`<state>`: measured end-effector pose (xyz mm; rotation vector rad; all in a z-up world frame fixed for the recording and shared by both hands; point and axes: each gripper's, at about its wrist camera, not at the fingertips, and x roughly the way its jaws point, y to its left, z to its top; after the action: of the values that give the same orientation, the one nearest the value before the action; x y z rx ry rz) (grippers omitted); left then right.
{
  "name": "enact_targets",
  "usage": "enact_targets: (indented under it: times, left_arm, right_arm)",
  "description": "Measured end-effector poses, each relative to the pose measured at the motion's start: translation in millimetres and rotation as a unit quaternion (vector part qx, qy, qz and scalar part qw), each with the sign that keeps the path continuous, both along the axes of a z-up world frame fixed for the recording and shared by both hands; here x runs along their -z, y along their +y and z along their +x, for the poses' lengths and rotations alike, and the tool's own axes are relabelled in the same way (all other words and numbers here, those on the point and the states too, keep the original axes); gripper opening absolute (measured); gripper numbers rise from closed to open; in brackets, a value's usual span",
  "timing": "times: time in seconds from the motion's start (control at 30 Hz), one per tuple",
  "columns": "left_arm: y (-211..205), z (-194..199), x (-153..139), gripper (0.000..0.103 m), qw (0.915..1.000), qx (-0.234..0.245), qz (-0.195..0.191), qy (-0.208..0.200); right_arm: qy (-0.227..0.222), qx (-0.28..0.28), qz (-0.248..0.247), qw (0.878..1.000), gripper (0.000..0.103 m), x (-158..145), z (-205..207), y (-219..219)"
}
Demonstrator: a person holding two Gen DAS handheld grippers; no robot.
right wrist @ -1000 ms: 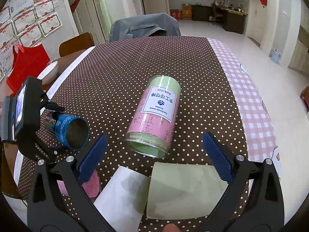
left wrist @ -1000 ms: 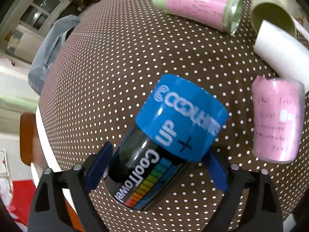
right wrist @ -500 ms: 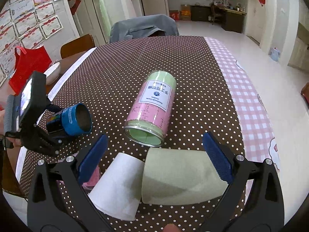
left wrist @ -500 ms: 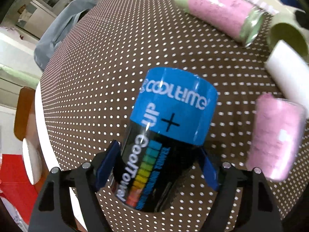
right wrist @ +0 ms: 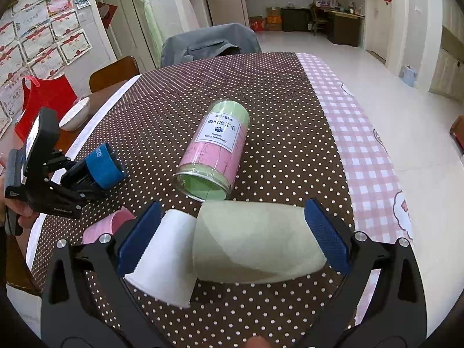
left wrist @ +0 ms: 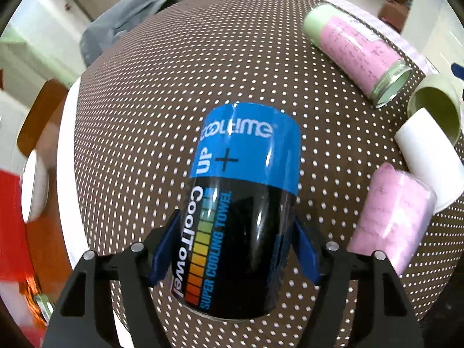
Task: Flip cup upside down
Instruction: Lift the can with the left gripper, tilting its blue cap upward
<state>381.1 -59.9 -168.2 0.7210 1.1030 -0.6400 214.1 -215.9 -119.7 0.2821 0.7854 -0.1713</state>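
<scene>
My left gripper (left wrist: 233,249) is shut on a black and blue "CoolTowel" cup (left wrist: 240,203), pads on its black body. In the right wrist view the left gripper (right wrist: 72,184) holds this cup (right wrist: 98,169) tilted, its blue end pointing down toward the dotted tablecloth (right wrist: 232,87). My right gripper (right wrist: 232,237) is open and empty. It hovers over a pale green cup (right wrist: 255,246) and a white cup (right wrist: 165,264) that lie on their sides.
A pink and green jar (right wrist: 214,150) lies on its side mid-table. A small pink cup (left wrist: 388,217) lies near the white cup (left wrist: 429,159) and green cup (left wrist: 435,107). A grey-covered chair (right wrist: 208,43) stands at the far end; a white bowl (right wrist: 74,113) and red bag (right wrist: 43,98) sit left.
The left gripper has swung the cup from lying level to pointing its blue end down toward the table. The right gripper has come lower over the white and green cups.
</scene>
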Motion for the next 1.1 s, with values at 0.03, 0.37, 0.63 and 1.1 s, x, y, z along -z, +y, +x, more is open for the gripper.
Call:
enact_targets:
  times: [0.03,0.37,0.63,1.1]
  left_arm:
    - [4.6,-5.3,-0.9,0.069,1.0,-0.006,-0.003,-0.001]
    - [36.6,-65.7,-26.5,0.068,0.997,-0.055,-0.046,-0.03]
    - [39.3,-133.8,-51.6,0.068,0.9933,-0.056,-0.079,-0.063]
    - [-23.5,-235.4,-19.2,0.068,0.9933,0.002,-0.105,-0.049]
  right_arm:
    - [-0.003,-0.002,0.0,1.0,0.097,-1.3,-4.0,0.8]
    - [-0.019,-0.01,-0.003,1.0,0.097,-8.6,-43.2,5.2]
    - [-0.04,-0.02,-0.015,0.999,0.097,-13.6,-81.5,4.5]
    - [-0.071,-0.036,-0.026,0.996,0.097,-6.5,-133.4,-3.3]
